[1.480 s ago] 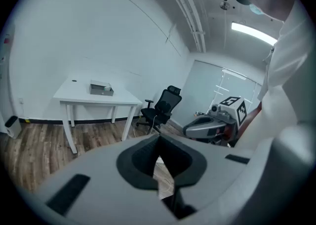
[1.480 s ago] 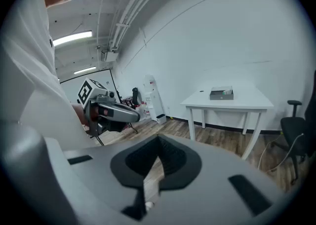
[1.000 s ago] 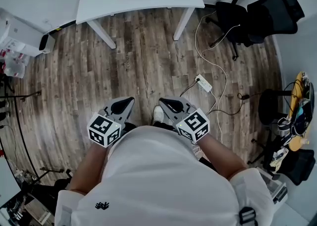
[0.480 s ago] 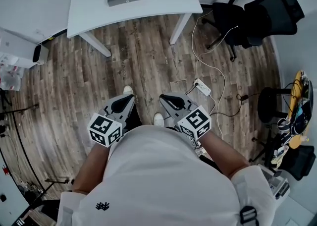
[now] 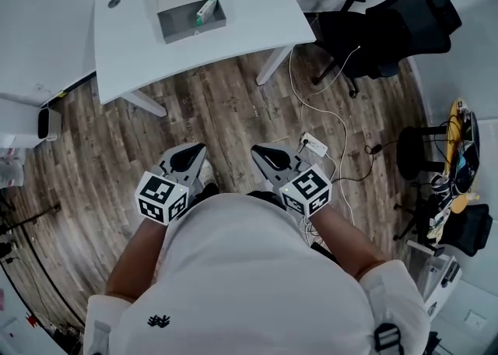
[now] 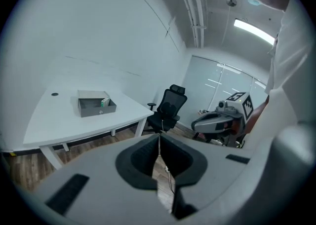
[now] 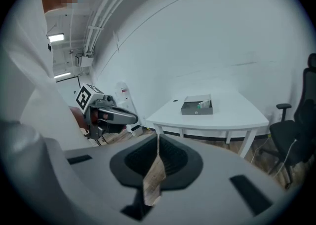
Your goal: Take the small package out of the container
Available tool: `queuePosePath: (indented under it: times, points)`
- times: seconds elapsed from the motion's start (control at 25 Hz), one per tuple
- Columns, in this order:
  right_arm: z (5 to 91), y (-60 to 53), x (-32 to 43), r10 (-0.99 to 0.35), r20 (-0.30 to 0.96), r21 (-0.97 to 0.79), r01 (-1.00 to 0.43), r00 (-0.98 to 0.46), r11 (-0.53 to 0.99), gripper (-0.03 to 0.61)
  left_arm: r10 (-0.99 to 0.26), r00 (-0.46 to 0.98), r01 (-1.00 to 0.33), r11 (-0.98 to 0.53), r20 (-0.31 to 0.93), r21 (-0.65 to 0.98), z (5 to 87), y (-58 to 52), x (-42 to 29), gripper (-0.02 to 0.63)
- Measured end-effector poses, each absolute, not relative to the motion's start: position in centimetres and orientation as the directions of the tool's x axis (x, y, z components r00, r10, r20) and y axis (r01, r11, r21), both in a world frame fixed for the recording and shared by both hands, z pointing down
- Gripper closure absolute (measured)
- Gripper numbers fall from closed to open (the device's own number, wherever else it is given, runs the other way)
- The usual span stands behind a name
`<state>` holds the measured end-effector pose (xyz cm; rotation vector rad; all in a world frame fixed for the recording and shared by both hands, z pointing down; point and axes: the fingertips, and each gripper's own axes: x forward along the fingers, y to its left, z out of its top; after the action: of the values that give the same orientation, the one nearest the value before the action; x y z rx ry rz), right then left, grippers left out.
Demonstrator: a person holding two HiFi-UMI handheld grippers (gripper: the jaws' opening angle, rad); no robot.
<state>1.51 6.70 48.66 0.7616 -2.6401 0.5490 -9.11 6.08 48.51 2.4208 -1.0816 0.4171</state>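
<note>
A grey open container (image 5: 191,12) stands on the white table (image 5: 257,11) at the top of the head view. A small green-and-white package (image 5: 205,9) lies inside it at the right side. My left gripper (image 5: 191,157) and right gripper (image 5: 268,160) are held side by side over the wooden floor, far short of the table. Both are shut with nothing in them. In the left gripper view the container (image 6: 96,104), package (image 6: 104,102) and right gripper (image 6: 197,124) show beyond my own jaws. The right gripper view shows the container (image 7: 197,106) and left gripper (image 7: 131,117).
Black office chairs (image 5: 389,26) stand right of the table. A power strip (image 5: 314,143) with white cables lies on the floor just ahead of the right gripper. A black stool (image 5: 416,155) and clutter sit at the right. The table legs (image 5: 268,72) angle outward.
The table and container have shifted down and nearer in the head view as the person walks toward them. Both grippers keep their place in front of the body, shut.
</note>
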Motion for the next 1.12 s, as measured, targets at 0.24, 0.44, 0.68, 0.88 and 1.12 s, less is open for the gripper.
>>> queuePosePath:
  times: [0.24,0.44,0.68,0.88,1.12]
  points:
    - [48.3,3.6,-0.6,-0.489,0.416,-0.263,-0.617,-0.766,0.742,0.568,-0.591,0.662,-0.742,-0.601,0.461,0.296,49.9,1.8,-12.1,0.575]
    - [48.4,0.7,-0.4,-0.493,0.423,-0.261,-0.623,-0.761,0.738,0.568,-0.612,0.641,-0.761,-0.586,0.463,0.278,50.1,-2.0,-12.7,0.552]
    - [48.5,-4.2,0.3,-0.454,0.403,-0.272,-0.577,-0.795,0.770,0.568,-0.664,0.570,-0.814,-0.535,0.484,0.224,50.5,-8.7,-12.7,0.551]
    - [47.8,-10.0,1.5,-0.418,0.377,-0.261,-0.528,-0.826,0.808,0.568,-0.700,0.485,-0.864,-0.474,0.524,0.167,51.8,-15.4,-12.8,0.541]
    - [47.6,-15.4,4.2,-0.426,0.341,-0.279,-0.523,-0.838,0.805,0.568,-0.732,0.384,-0.908,-0.410,0.562,0.087,53.2,-22.7,-14.0,0.531]
